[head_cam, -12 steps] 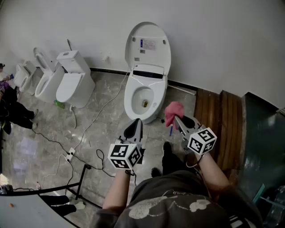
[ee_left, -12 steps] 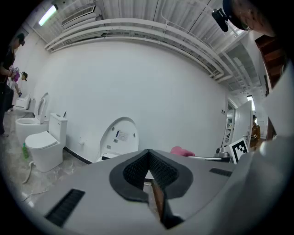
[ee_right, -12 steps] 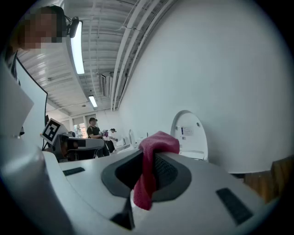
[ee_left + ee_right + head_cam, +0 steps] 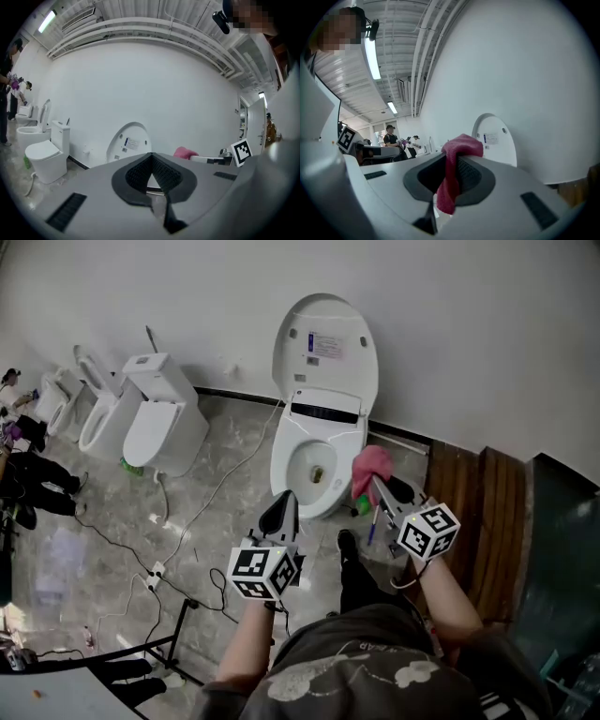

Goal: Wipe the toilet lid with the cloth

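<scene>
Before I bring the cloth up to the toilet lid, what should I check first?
1. Cloth gripped: the right tool is shut on the pink cloth. Ok.
2. Lid position: the toilet lid is raised, inner face toward you. Ok.
3. Cloth touching the lid: they are apart, the cloth short of it. Not ok.
4. Other hand clear: the left tool is shut, empty and away from the lid. Ok.
5. Dirt on the lid: too small to see. Cannot tell.
</scene>
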A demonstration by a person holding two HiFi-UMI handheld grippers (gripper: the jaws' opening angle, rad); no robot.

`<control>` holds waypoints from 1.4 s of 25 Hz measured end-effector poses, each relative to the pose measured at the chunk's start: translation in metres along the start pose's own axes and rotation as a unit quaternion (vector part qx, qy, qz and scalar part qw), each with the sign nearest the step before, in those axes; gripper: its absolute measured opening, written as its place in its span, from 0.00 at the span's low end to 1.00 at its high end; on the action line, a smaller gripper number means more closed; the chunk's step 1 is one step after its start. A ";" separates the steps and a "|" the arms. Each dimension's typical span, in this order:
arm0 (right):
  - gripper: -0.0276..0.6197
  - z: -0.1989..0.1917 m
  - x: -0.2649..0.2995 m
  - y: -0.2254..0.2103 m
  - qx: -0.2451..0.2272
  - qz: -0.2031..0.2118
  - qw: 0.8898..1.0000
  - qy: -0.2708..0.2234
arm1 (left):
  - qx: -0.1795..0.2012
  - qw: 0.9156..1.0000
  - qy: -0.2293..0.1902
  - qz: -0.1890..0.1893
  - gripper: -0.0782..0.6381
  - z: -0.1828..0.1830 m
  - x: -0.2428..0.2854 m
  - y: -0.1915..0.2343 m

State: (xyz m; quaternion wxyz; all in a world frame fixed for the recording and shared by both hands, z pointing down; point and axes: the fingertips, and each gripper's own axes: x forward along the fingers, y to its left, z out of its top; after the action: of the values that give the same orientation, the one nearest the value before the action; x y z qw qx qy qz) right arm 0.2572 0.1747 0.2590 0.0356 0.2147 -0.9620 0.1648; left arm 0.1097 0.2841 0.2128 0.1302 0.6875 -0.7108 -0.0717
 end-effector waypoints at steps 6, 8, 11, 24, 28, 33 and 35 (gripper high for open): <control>0.11 0.019 0.055 -0.055 0.018 -0.007 1.000 -0.002 | 0.012 1.000 0.012 -0.006 0.12 0.010 0.076 0.020; 0.11 0.024 0.075 -0.075 0.022 -0.009 1.000 0.005 | 0.010 1.000 0.015 -0.003 0.12 0.015 0.101 0.030; 0.11 0.030 0.107 -0.106 0.028 -0.011 0.999 0.018 | -0.003 1.000 0.024 0.010 0.12 0.014 0.135 0.047; 0.11 0.063 0.205 -0.176 0.045 0.019 0.998 0.037 | -0.005 0.998 0.040 0.058 0.12 0.035 0.238 0.097; 0.11 0.078 0.230 -0.179 0.038 0.028 0.998 0.037 | 0.000 0.998 0.039 0.058 0.12 0.051 0.257 0.108; 0.11 0.085 0.254 -0.178 0.032 0.023 0.999 0.036 | 0.007 0.999 0.041 0.031 0.12 0.059 0.286 0.118; 0.11 0.088 0.264 -0.180 0.031 0.010 0.999 0.031 | 0.009 0.999 0.045 0.011 0.12 0.061 0.302 0.126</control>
State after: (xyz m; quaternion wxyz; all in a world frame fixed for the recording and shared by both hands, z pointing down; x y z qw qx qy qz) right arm 0.0945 -0.1144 0.2673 0.0566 0.2006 -0.9570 0.2018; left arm -0.0343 -0.0158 0.2160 0.1566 0.6832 -0.7125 -0.0326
